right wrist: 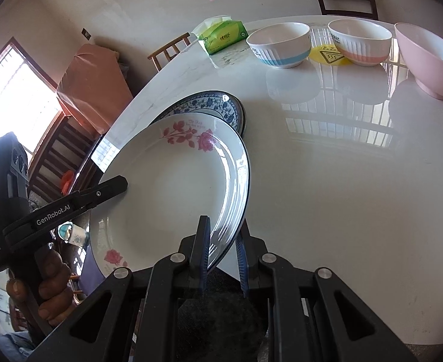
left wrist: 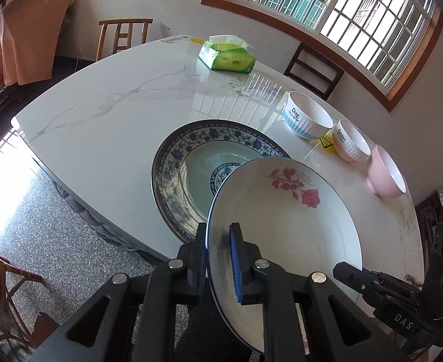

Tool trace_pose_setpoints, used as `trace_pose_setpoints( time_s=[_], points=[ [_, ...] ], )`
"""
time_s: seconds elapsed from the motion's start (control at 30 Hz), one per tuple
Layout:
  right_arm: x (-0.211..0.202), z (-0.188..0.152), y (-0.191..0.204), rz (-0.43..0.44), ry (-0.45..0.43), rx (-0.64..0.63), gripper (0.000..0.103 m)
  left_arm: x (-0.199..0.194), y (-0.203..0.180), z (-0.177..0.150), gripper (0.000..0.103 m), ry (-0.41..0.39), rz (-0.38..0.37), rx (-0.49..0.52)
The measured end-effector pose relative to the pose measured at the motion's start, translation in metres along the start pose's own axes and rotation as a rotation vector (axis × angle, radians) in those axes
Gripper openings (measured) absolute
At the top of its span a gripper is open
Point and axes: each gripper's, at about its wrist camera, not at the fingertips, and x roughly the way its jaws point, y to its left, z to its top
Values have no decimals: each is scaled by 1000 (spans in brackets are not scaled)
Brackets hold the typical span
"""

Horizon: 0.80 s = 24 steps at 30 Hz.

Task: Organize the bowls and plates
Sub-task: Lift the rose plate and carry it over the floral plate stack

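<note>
Jaws first: we have both grippers clenched on the rim of the rose plate (left wrist: 284, 211), one on each side. Our left gripper (left wrist: 218, 259) pinches the near-left edge, with one blue pad inside the well and the other finger behind the rim. Our right gripper (right wrist: 221, 253) bites the opposite edge in the same way. We judge that two grips are used because a wide, shallow plate held by one thin rim would swing or slip; with a hold on either side it hangs steady, though tilted.

The plate is off the table (left wrist: 107, 96), its far edge overlapping the blue-patterned plate (left wrist: 173, 157), which lies flat near the table's edge. That placing suggests we mean to stack the rose plate onto the bigger one, smaller on larger, so the pile sits stable. Whether the two plates touch yet we cannot tell.

Farther out, three bowls stand in a row, well apart from the plates: the blue-striped bowl (left wrist: 307, 117), the orange-striped bowl (left wrist: 352, 144) and the pink bowl (left wrist: 385, 172). A yellow sticker (right wrist: 327, 54) shows between the first two. A green tissue pack (left wrist: 227, 57) lies towards the far side. A hand (right wrist: 49, 289) grips the left tool's handle.
</note>
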Motion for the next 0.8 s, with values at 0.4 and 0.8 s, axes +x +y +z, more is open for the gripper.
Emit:
trace_pose_setpoints(
  time_s=[0.4,0.8],
  points=[
    [24,23,21,7,4,-59,17,8,19,24,14,-22,31,-37],
    [36,35,25,2,9,-78,17,24,29,39,14,-15,47,-53]
  ],
)
